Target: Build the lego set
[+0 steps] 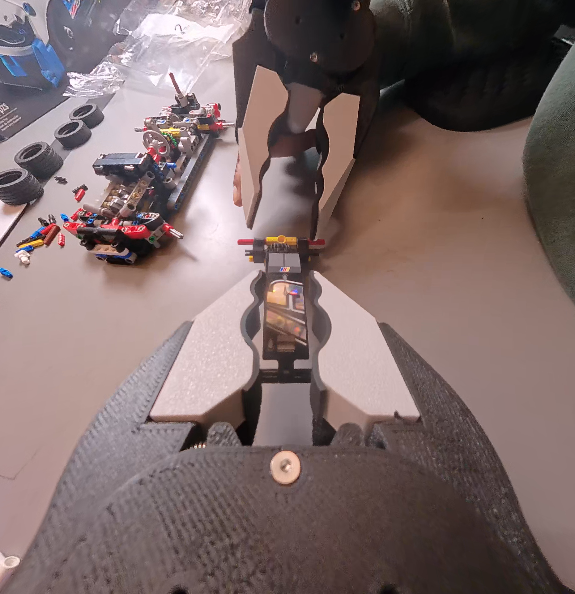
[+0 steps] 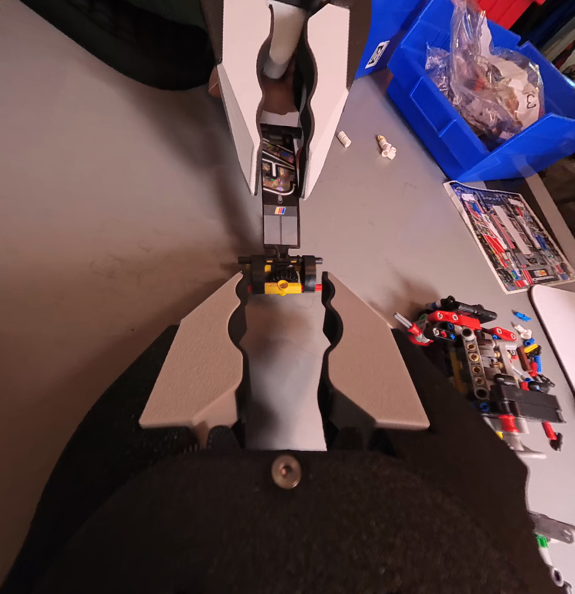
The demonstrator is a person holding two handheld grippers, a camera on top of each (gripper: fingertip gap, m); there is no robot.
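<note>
The left gripper (image 1: 284,283) has its jaws pinching a long black lego piece (image 1: 285,318). The piece has a shiny sticker on top and sits right between the two jaws, with its far end poking out past the tips. On that far end is a small block of lego parts (image 2: 281,276) with a yellow bar, a black gear and a red pin. It rests low over the grey worktop (image 2: 103,209).

The right gripper (image 2: 282,279) faces the left one from the other side. Its jaws are spread wide, with one tip on each side of the small block. The red pin is just beside one tip, but I cannot tell if they touch.

Off to the side of the left jaws lies a big half-built lego car frame (image 1: 145,186) in red, black and grey. Small loose lego bits (image 1: 39,234) lie near it, and four black tyres (image 1: 39,160) sit a bit further out. Behind them are clear plastic bags (image 1: 170,41) and the set's box (image 1: 26,54).

Past the right jaws, to the side, a blue bin (image 2: 472,141) holds a bag of parts. A sticker sheet (image 2: 507,234) lies near it, and two tiny white pieces (image 2: 366,143) lie near the left gripper.
</note>
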